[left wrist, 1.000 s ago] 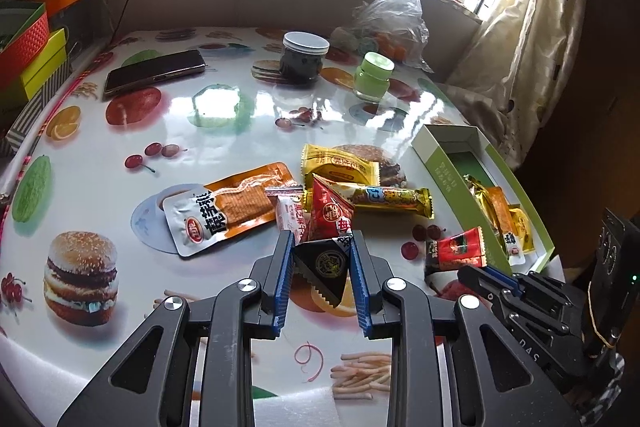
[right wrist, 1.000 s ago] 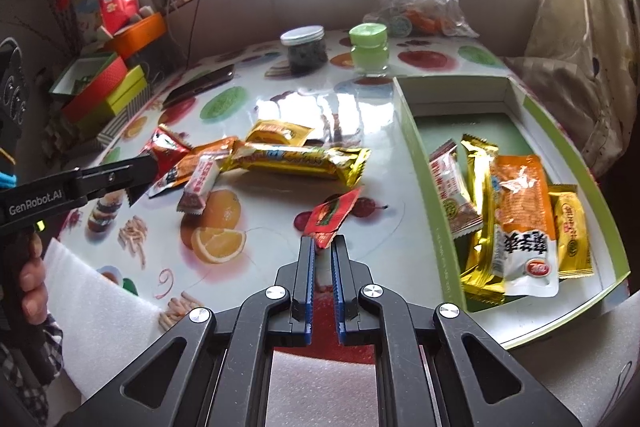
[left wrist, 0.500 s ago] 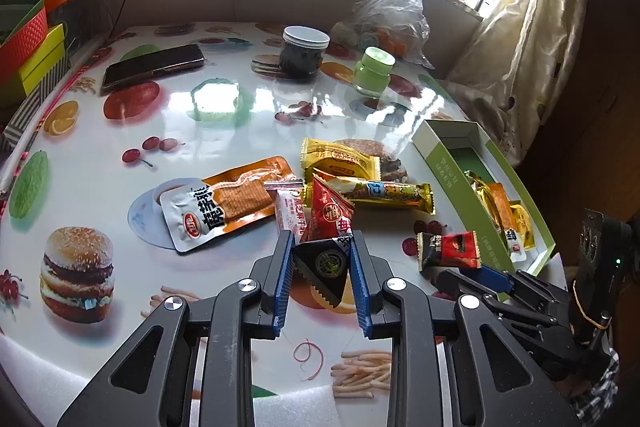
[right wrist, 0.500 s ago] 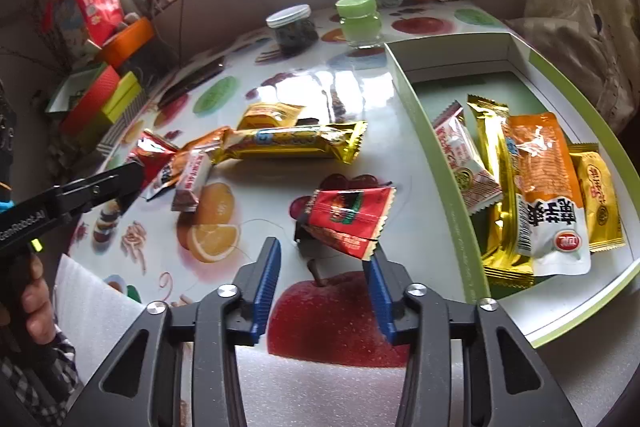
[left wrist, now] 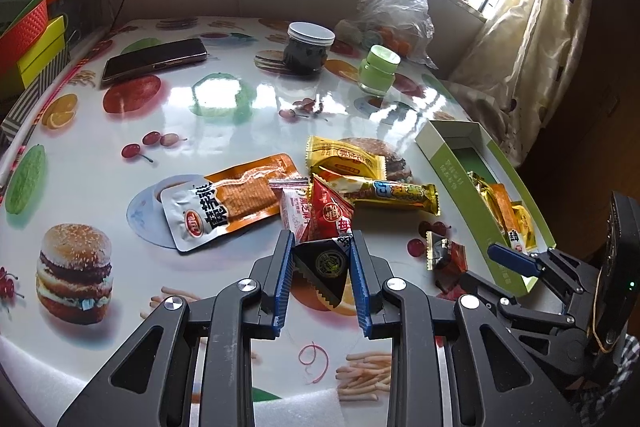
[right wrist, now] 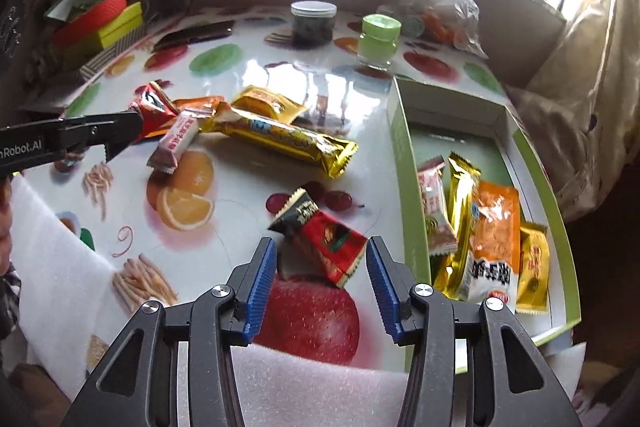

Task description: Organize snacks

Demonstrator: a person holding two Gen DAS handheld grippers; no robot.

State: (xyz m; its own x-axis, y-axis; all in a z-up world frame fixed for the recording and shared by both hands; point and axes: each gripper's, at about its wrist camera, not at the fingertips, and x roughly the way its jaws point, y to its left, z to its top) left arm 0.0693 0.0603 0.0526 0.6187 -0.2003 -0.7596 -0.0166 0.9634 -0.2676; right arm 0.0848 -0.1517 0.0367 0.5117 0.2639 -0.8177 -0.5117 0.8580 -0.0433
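Observation:
My left gripper (left wrist: 321, 251) is shut on a red and black triangular snack packet (left wrist: 326, 239) just above the table. It also shows in the right wrist view (right wrist: 150, 105). My right gripper (right wrist: 320, 253) is open, with a small red and black snack packet (right wrist: 320, 237) lying on the table between its fingers; this packet shows in the left wrist view (left wrist: 446, 255). A green tray (right wrist: 404, 163) at the right holds several packets. A long gold bar (right wrist: 280, 139), a yellow packet (right wrist: 268, 103), an orange pouch (left wrist: 228, 203) and a small white packet (right wrist: 174, 143) lie loose.
At the back stand a dark jar with a white lid (left wrist: 309, 47), a green jar (left wrist: 378, 69) and a plastic bag (left wrist: 396, 15). A phone (left wrist: 154, 59) lies at the back left. Coloured boxes (right wrist: 100, 23) stack at the left edge. White foam (right wrist: 304, 387) lines the near edge.
My right gripper has opened from shut and let the small red and black packet drop onto the table between its fingers. My left gripper has stayed shut on the triangular packet.

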